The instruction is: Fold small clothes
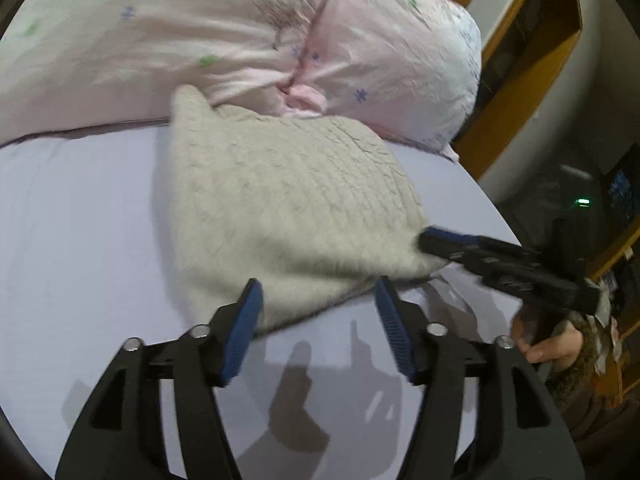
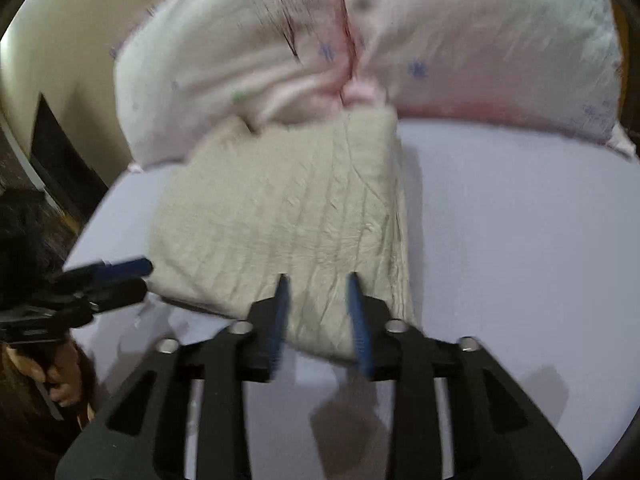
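Observation:
A beige knitted garment (image 1: 288,204) lies folded on the pale lilac bed sheet (image 1: 80,220); it also shows in the right wrist view (image 2: 280,216). My left gripper (image 1: 318,286) is open, its blue pads just short of the garment's near edge. It appears in the right wrist view (image 2: 140,274) at the garment's left corner. My right gripper (image 2: 318,280) is open over the garment's near edge, nothing between the pads. In the left wrist view the right gripper (image 1: 430,240) touches the garment's right corner.
A pink-white quilt (image 1: 240,28) with small flower prints is bunched along the far side of the bed, also in the right wrist view (image 2: 400,40). A wooden shelf unit (image 1: 520,64) stands past the bed's right edge. Bare sheet (image 2: 500,240) lies right of the garment.

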The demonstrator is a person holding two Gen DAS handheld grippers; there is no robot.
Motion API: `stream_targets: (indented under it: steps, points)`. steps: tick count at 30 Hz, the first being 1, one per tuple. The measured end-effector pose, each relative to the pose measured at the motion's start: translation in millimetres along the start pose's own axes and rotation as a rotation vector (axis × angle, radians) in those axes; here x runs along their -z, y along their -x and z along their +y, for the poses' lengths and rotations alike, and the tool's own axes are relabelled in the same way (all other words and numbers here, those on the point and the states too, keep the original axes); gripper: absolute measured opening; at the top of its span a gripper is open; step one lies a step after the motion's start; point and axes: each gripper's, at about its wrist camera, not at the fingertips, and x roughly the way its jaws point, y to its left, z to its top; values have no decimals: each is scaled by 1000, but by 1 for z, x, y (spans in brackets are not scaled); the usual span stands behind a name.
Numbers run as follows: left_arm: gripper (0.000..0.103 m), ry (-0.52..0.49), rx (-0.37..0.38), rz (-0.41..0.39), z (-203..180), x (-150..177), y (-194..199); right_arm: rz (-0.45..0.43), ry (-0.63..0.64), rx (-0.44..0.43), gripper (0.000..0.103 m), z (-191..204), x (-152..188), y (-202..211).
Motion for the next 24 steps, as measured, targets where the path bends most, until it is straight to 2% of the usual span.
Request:
stream_targets:
  steps: [2, 4, 5, 9, 10, 13, 19, 24]
  points:
    - [92, 22, -108, -39, 2, 11, 11, -47, 15, 12, 101, 9, 4, 14]
    - [94, 42, -214, -40, 5, 21, 13, -89, 49, 32, 101, 16, 13, 27]
    - [94, 53, -239, -29, 7, 23, 11, -98, 57, 59, 101, 20, 17, 29]
    - [97, 66, -302, 25, 9, 29, -4, -86, 72, 345, 101, 28, 36, 17]
    - [97, 64, -308, 32, 9, 30, -8, -66, 77, 363, 101, 29, 38, 11]
    - [99, 43, -332, 38, 5, 31, -16, 10, 74, 323, 101, 23, 43, -1]
    - [102, -7, -391, 63, -3, 36, -29, 131, 59, 350, 101, 21, 53, -22]
    - [102, -58, -456, 82, -11, 38, -38, 143, 33, 331, 101, 15, 52, -25]
